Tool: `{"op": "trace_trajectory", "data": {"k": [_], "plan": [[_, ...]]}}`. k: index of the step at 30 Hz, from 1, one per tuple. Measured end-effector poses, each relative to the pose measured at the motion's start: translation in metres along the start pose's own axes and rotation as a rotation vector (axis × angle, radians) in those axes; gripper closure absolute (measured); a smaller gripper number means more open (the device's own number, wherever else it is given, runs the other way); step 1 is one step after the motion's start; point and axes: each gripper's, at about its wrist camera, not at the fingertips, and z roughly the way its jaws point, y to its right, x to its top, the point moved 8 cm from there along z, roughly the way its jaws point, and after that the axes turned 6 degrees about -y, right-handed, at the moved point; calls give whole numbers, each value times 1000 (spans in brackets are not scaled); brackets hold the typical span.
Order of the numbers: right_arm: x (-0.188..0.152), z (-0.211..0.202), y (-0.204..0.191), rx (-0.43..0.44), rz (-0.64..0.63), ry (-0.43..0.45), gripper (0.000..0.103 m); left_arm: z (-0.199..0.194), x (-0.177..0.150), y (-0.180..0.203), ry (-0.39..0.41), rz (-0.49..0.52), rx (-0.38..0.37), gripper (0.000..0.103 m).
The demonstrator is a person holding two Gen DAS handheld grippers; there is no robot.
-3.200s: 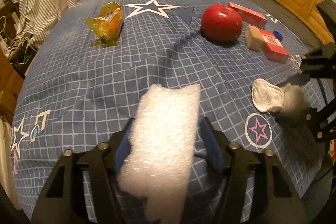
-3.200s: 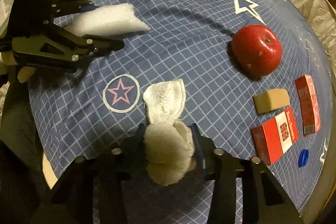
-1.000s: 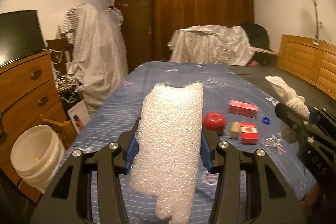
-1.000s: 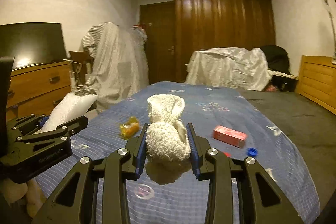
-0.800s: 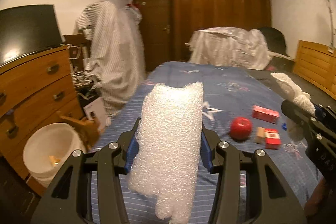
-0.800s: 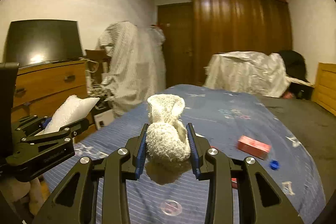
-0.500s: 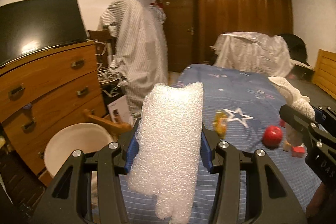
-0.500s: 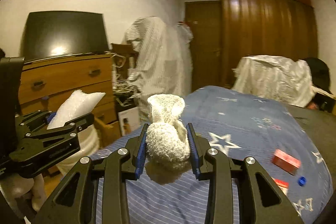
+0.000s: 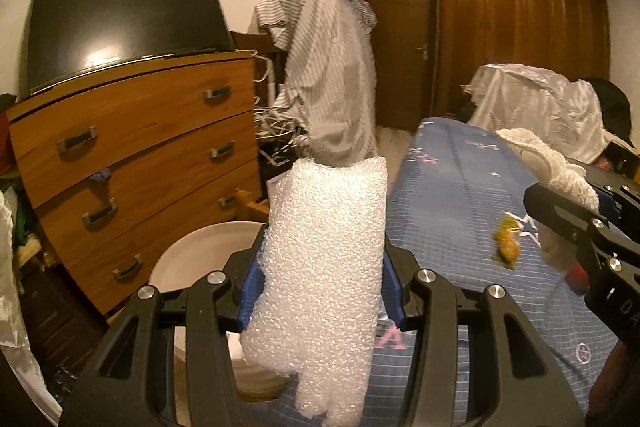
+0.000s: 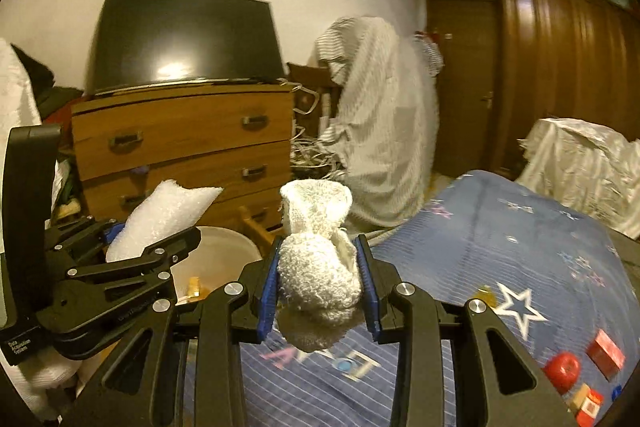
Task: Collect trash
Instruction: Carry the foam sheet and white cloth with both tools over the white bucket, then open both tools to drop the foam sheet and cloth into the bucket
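Observation:
My left gripper (image 9: pixel 320 283) is shut on a white bubble-wrap sheet (image 9: pixel 324 267), held in the air over the bed's left edge; it also shows in the right wrist view (image 10: pixel 164 215). A white bucket (image 9: pixel 200 259) stands on the floor just behind and below it, also seen in the right wrist view (image 10: pixel 224 251). My right gripper (image 10: pixel 318 287) is shut on a white fuzzy sock (image 10: pixel 316 259), held above the blue bed (image 10: pixel 520 247). An orange snack wrapper (image 9: pixel 506 243) lies on the bed.
A wooden dresser (image 9: pixel 132 155) with a TV (image 9: pixel 120 23) stands left of the bucket. A striped cloth-covered rack (image 9: pixel 328 75) stands behind. A red apple (image 10: pixel 562 367), red boxes (image 10: pixel 606 349) and a blue cap lie on the bed at right.
Both grippers have swung left from over the bed toward the dresser and bucket, still holding the bubble wrap and the sock. The bucket now sits closer, right behind the left gripper.

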Motion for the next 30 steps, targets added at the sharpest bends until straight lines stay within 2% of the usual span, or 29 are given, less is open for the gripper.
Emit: {"op": "trace_trajectory", "data": {"k": [8,15,27,30], "plan": [[31,66,-56,87,-41,-89,67,21,2,-46,-42,-29,50,56],[30,113,-82,152,-71,-183,67,47,-6,-76,-114,-39,73,56],[19,221,-117,248,-93,-459,67,112,-17,-113,-320,-10,34,56],[13,238,-119,266,-102,-517,67,129,-26,-120,-400,-5,4,56]]}}
